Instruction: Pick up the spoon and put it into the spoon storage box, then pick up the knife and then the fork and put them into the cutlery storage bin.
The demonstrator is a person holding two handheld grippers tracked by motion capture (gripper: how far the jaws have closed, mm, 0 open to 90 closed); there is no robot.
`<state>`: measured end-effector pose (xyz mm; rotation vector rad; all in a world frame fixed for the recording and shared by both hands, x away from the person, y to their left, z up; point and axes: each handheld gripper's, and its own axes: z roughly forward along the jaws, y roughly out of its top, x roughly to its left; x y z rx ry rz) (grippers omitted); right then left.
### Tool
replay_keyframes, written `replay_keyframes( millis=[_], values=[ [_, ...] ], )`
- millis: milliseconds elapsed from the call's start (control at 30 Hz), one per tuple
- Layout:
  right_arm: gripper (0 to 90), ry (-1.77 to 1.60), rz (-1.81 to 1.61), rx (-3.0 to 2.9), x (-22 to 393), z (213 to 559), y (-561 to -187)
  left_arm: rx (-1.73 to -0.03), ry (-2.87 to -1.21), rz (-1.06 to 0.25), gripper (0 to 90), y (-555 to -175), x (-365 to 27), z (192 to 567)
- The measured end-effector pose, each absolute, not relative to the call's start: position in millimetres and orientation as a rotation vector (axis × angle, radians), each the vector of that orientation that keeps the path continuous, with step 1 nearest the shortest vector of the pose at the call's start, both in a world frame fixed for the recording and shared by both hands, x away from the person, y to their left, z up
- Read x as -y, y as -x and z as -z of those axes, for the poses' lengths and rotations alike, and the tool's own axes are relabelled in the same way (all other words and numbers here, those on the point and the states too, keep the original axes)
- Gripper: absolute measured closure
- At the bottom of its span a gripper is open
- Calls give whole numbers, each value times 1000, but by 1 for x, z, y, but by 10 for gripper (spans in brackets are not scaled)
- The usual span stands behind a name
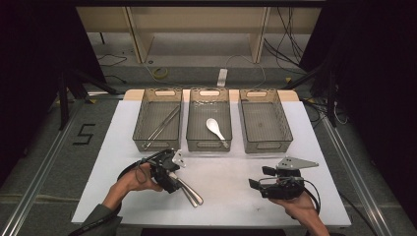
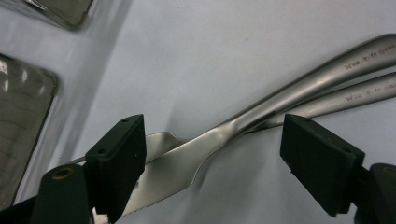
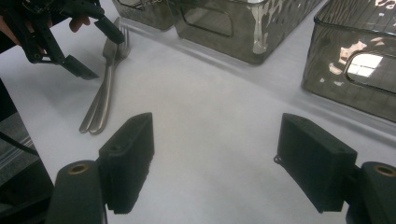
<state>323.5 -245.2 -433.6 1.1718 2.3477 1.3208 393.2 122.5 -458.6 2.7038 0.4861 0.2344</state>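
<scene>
Okay, your left gripper (image 1: 172, 178) sits low over the white table (image 1: 236, 184), near its front left, and its jaws stand apart, straddling two pieces of steel cutlery that lie together on the table. In the left gripper view the upper piece is a knife (image 2: 196, 158), its serrated edge showing near the left jaw, and under it lies what looks like a fork (image 2: 161, 140), though only a curved bit of it shows there. The right gripper view confirms the fork (image 3: 122, 39) by its tines, right beside the knife (image 3: 108, 51). Neither pad presses on the cutlery; the left pad is just beside the knife blade, and whether it touches I cannot tell. Both handles run out past the jaws toward the front of the table, touching side by side.

Your right gripper (image 1: 263, 178) hovers over bare table near the front right, well apart from the cutlery, jaws wide apart with nothing between them.

Three smoky plastic bins stand in a row at the back. The left bin (image 1: 140, 125) holds long thin metal pieces, maybe chopsticks. The middle bin (image 1: 193, 125) holds a white ceramic spoon (image 1: 215, 128). The right bin (image 1: 280, 123) stands beside it.
</scene>
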Motion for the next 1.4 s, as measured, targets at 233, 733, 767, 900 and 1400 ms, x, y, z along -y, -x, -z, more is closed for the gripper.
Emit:
replay_keyframes(
  millis=[233, 733, 767, 900, 1400],
  values=[
    [283, -1171, -1313, -2356, 244, 434, -323, -475, -2725, -230, 224, -398, -122, 462],
    [283, -1164, -1303, -2368, 243, 434, -324, -422, -2773, -188, 248, -400, -119, 466],
    [282, -1164, -1303, -2370, 243, 434, -323, -419, -2772, -190, 252, -399, -119, 466],
    [283, -1157, -1301, -2373, 242, 434, -323, -411, -2776, -181, 270, -399, -119, 466],
    [283, -1156, -1286, -2386, 241, 435, -323, -319, -2873, -170, 471, -395, -113, 461]
  ],
)
